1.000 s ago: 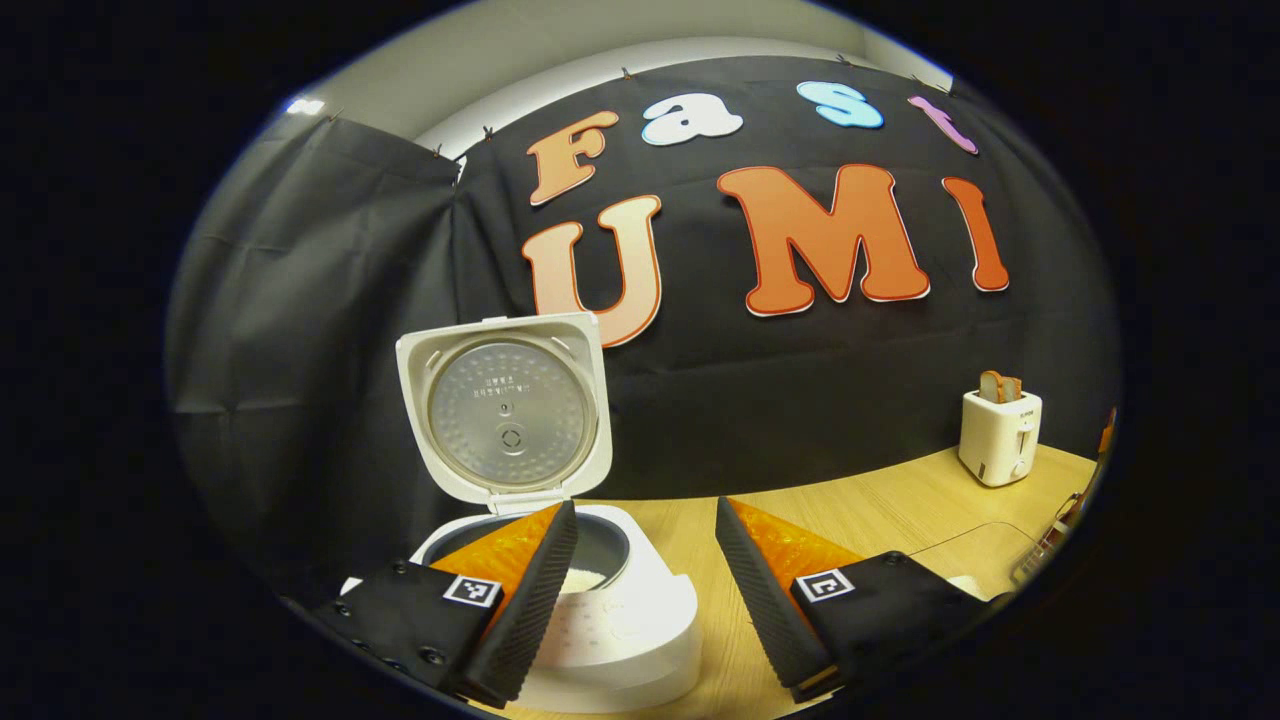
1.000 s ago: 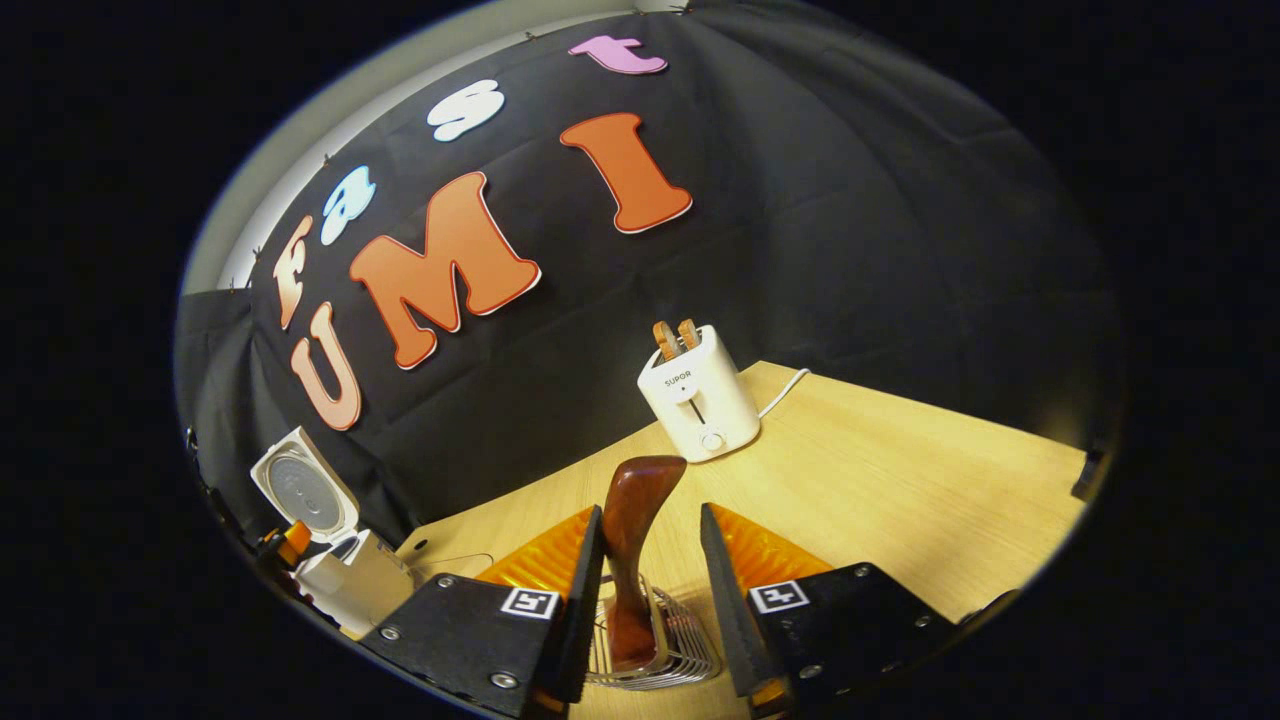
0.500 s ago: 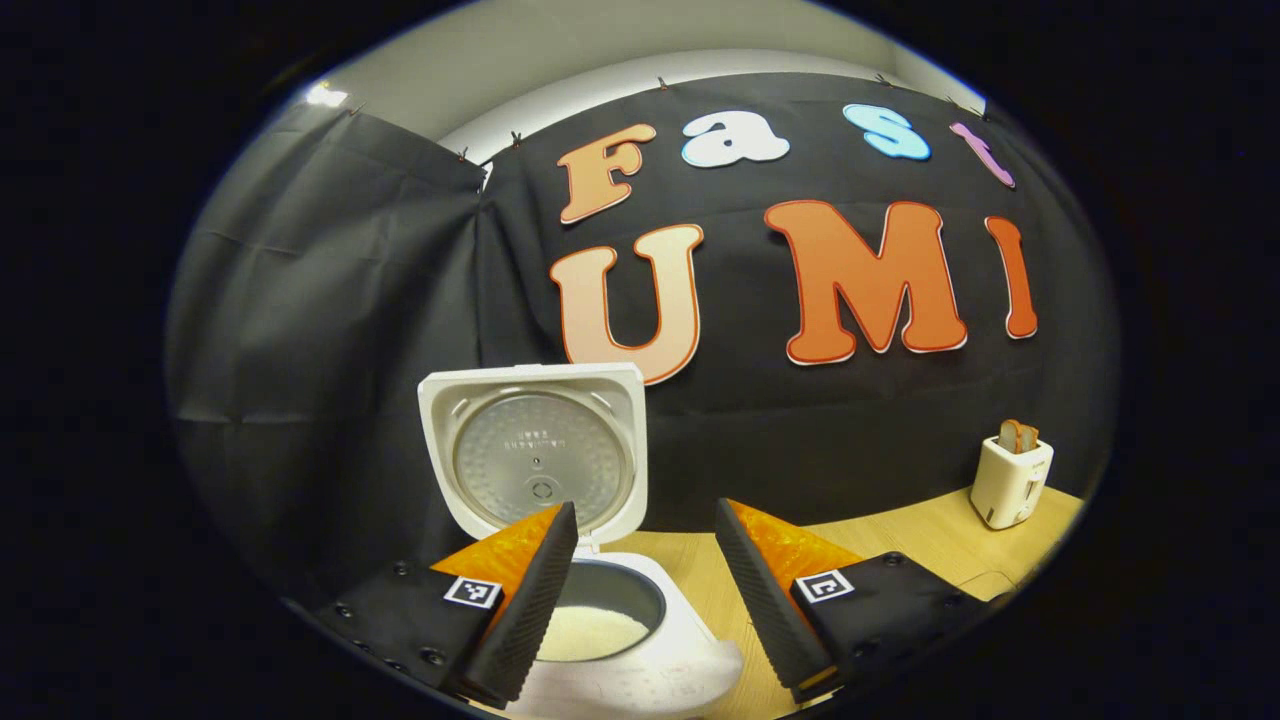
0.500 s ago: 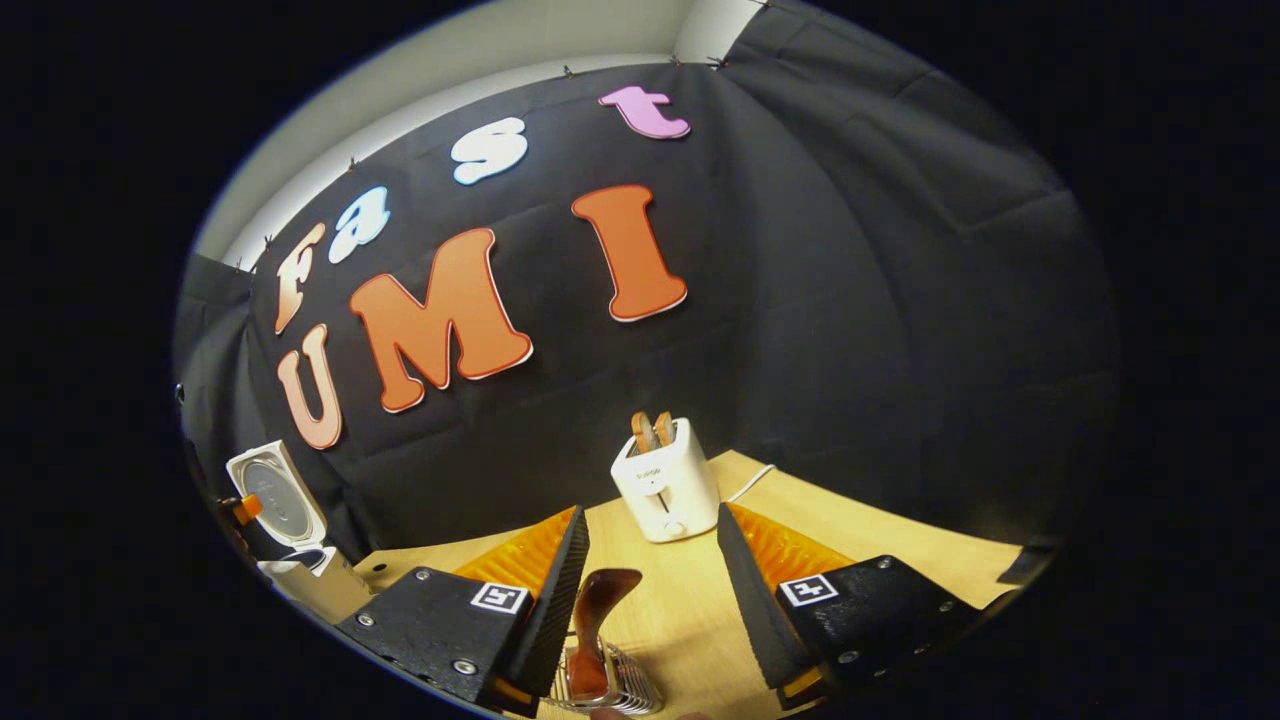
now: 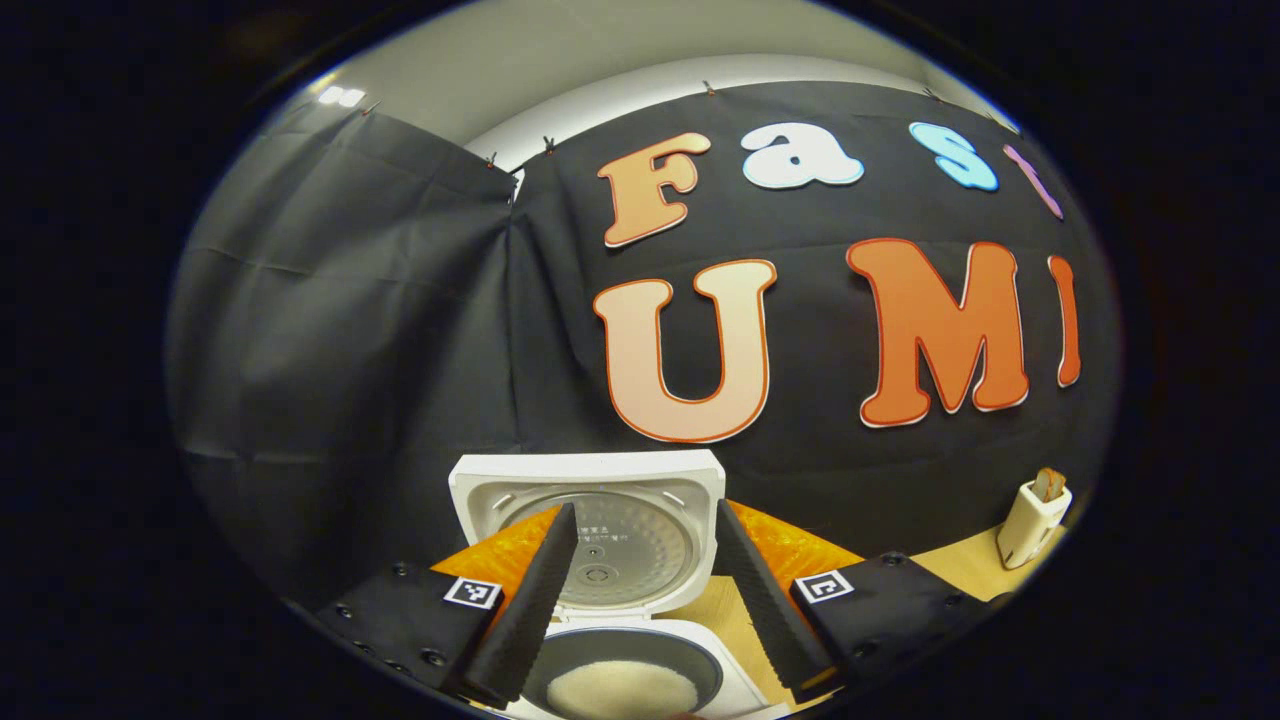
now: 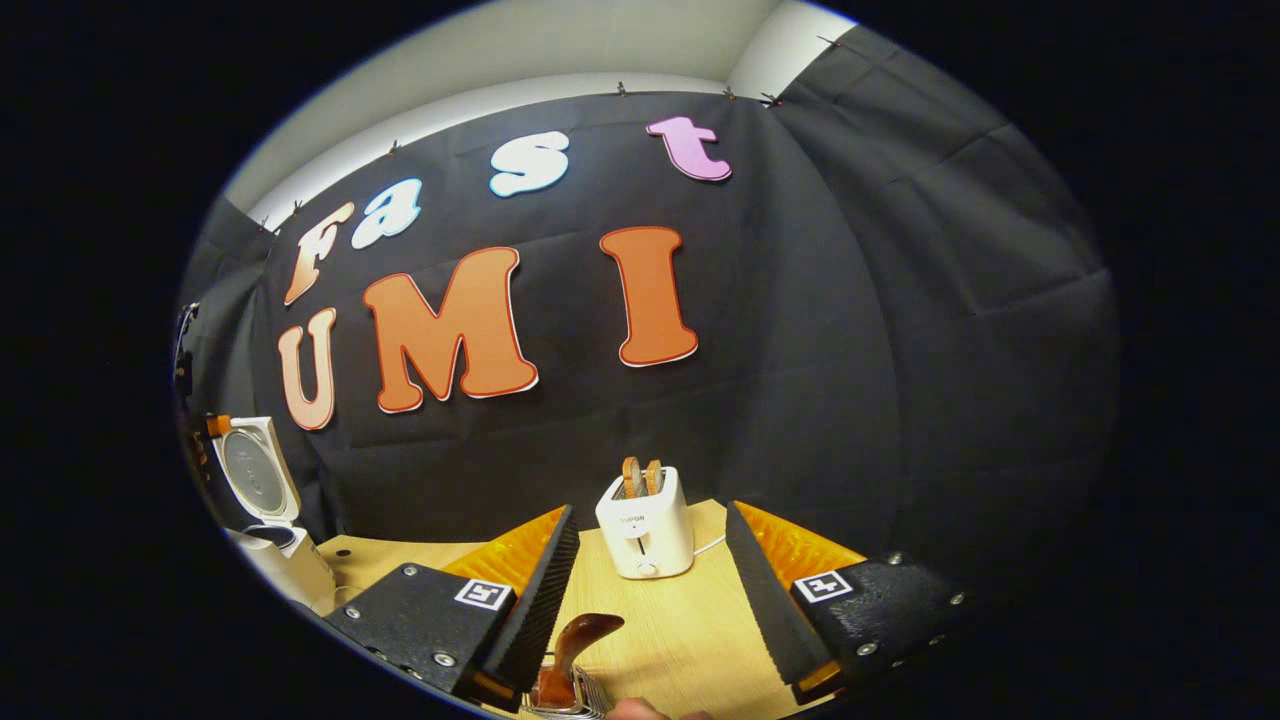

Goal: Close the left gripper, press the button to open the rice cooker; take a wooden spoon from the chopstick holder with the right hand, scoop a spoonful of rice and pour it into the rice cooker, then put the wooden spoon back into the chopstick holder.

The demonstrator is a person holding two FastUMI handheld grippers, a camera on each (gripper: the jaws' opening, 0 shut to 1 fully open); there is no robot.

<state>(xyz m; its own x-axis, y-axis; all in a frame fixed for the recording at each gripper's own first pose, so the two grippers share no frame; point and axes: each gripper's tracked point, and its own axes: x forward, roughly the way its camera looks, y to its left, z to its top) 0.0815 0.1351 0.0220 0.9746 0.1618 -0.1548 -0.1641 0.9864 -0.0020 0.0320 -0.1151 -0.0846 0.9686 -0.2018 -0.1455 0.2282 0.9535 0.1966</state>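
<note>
The white rice cooker [image 5: 690, 650] stands with its lid [image 5: 590, 530] raised upright, and white rice [image 5: 620, 690] lies in its inner pot. My left gripper [image 5: 640, 590] hangs open above and in front of it, with nothing between the fingers. In the right gripper view, the dark wooden spoon [image 6: 570, 655] stands in the wire chopstick holder [image 6: 570, 700] at the bottom edge. My right gripper [image 6: 650, 600] is open, above the spoon and apart from it. The rice cooker [image 6: 265, 500] also sits far left in that view.
A white toaster [image 6: 645, 525] with bread slices in it stands at the back of the wooden table [image 6: 690, 630], its cord trailing right. The toaster [image 5: 1035, 525] shows at the far right of the left gripper view. Black cloth walls close the back and sides.
My right gripper has opened wider, let go of the spoon and drawn up and back from the holder. My left gripper has pulled back and tilted up, centring on the open cooker.
</note>
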